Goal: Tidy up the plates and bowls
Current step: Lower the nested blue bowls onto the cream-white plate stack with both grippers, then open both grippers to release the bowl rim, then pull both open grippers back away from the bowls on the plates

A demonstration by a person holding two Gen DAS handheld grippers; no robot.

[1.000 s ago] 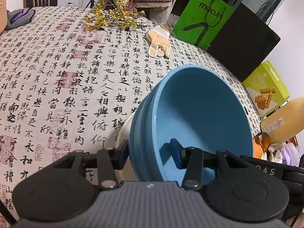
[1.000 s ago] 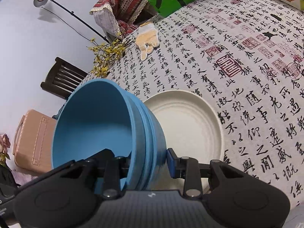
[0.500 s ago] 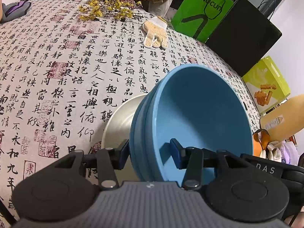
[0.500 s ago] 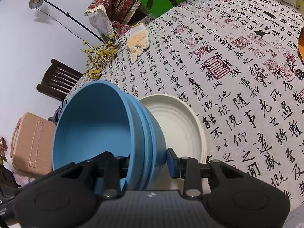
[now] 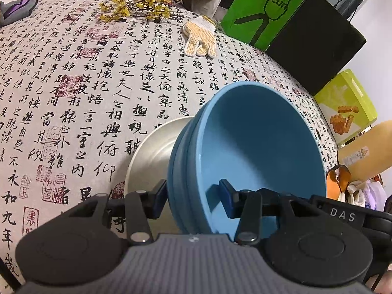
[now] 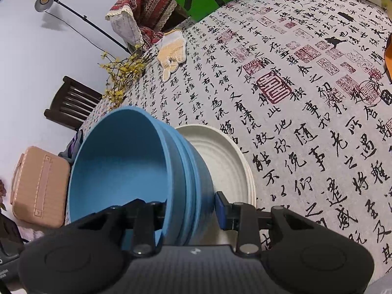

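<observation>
Bowls: a nested stack of blue bowls (image 5: 257, 147) (image 6: 117, 161), tilted; in both wrist views the stack hides part of the cream plates, and whether it touches them cannot be told; the outer walls show several rims one inside the other
Left gripper: the left gripper (image 5: 193, 199) is clamped across the stack's wall; one finger presses the outside, the other sits inside the top bowl against its inner wall
Right gripper: the right gripper (image 6: 191, 208) straddles the opposite side of the stack; one finger lies inside the bowl, the blue pad of the other is at the outer wall; whether that pad presses or has just come free cannot be told
Plates: a low stack of cream plates (image 5: 152, 152) (image 6: 227, 161) lies flat on the table behind the bowls, near the table's near edge
Table: a round table (image 5: 73, 93) (image 6: 306, 98) under a cloth printed with black calligraphy and red seals
Glove: a knitted work glove (image 5: 199, 36) (image 6: 172, 51) lies flat near the far edge
Flowers: a sprig of yellow flowers (image 5: 137, 5) (image 6: 125, 73) lies at the far edge, beside the glove but apart from it
Beyond the table: a green bag (image 5: 259, 9) and a black box (image 5: 316, 41) stand past the far edge; a pink suitcase (image 6: 36, 186) stands on the floor
</observation>
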